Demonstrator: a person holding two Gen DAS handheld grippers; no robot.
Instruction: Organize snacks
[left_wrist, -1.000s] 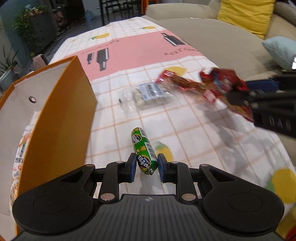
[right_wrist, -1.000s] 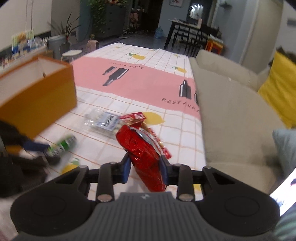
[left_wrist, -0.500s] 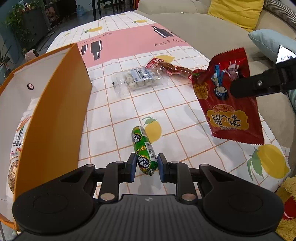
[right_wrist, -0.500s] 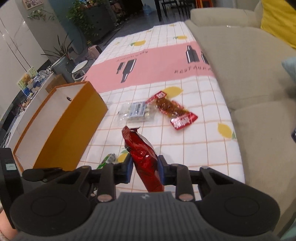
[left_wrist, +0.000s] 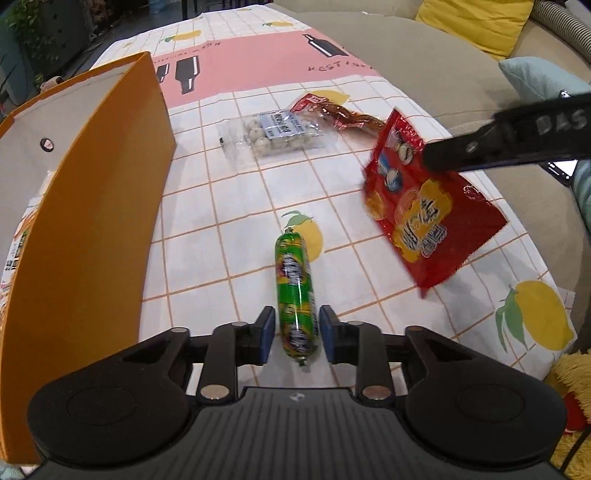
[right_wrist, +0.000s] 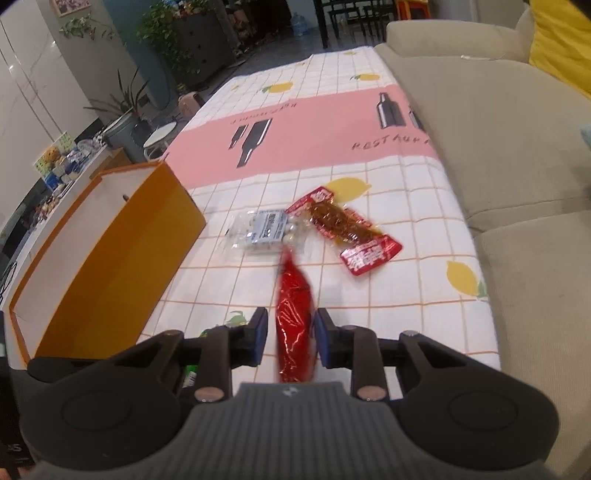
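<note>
Green sausage stick (left_wrist: 295, 291): lying between the pads of the left tool (left_wrist: 296, 334); a thin gap is showing on each side now, where a second ago the pads were pinching it, so the jaws are opening and it is released onto the tabletop (left_wrist: 229, 206).
Red snack bag (left_wrist: 424, 199): hanging from the right tool (right_wrist: 289, 339), clenched between its pads; a second ago it was a blur low beside the other packets, now it is dangling flat-faced above the checked cloth at the right of the left view.
Right tool, turning: the bag is showing edge-on and blurred in its own view, upright between the pads, where earlier it was leaning.
Orange box (left_wrist: 92, 206): standing open at the left in both views, white inside, in the same place as before.
Clear packet of white balls (left_wrist: 275, 131) and red strip packet (left_wrist: 336, 112): lying touching each other beyond the sausage, unmoved.
Left view only: the bag's printed front, and a printed packet inside the box at the far left.
Right view only: the whole red strip packet, the beige sofa (right_wrist: 517, 147) alongside the tabletop, plants and a stool behind.
</note>
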